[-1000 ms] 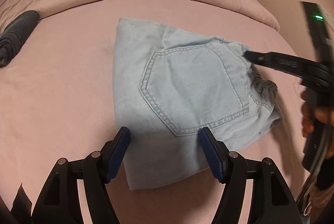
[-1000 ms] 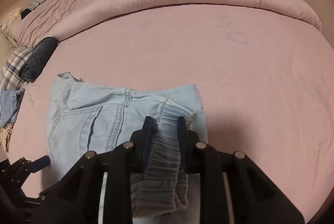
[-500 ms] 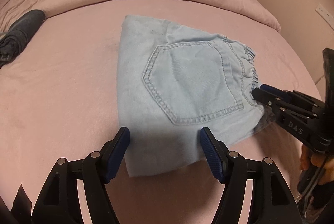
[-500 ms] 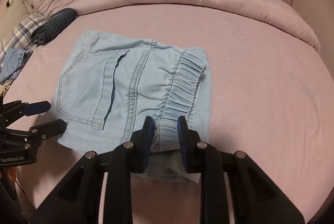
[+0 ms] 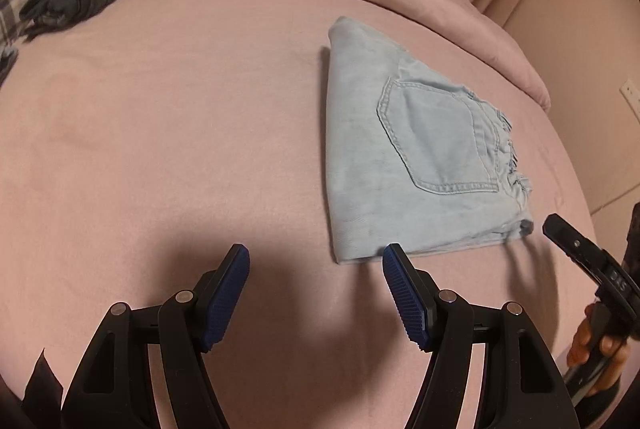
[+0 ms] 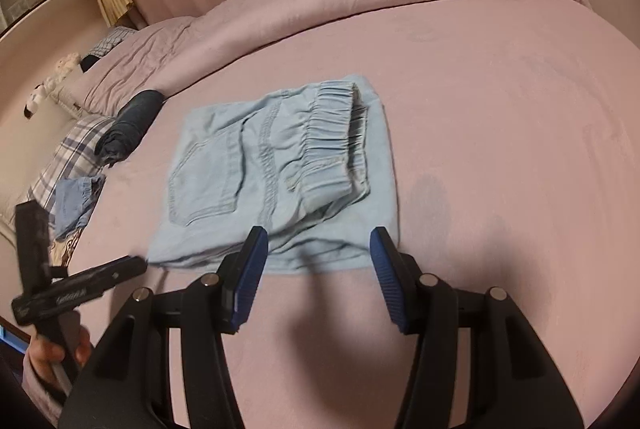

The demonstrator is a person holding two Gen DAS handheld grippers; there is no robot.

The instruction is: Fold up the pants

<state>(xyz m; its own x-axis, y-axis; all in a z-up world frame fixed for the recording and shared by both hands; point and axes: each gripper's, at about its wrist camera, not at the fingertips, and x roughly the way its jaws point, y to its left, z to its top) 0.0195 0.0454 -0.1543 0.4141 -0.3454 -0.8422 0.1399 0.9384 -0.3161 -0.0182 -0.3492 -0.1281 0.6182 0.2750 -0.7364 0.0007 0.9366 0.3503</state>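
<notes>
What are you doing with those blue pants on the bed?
A person with a gripper in each hand is folding the light blue pants on the pink bed. The pants now lie in a folded stack, back pocket up. The right gripper has just been opening and nothing is between its fingers; the left gripper is open too, beside the pants. Neither one touches them. A rolled dark garment lies further off.

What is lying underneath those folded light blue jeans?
The folded jeans rest flat on the pink bedcover, elastic waistband folded on top. Their lower layers show only at the edges; anything beneath them is covered.
</notes>
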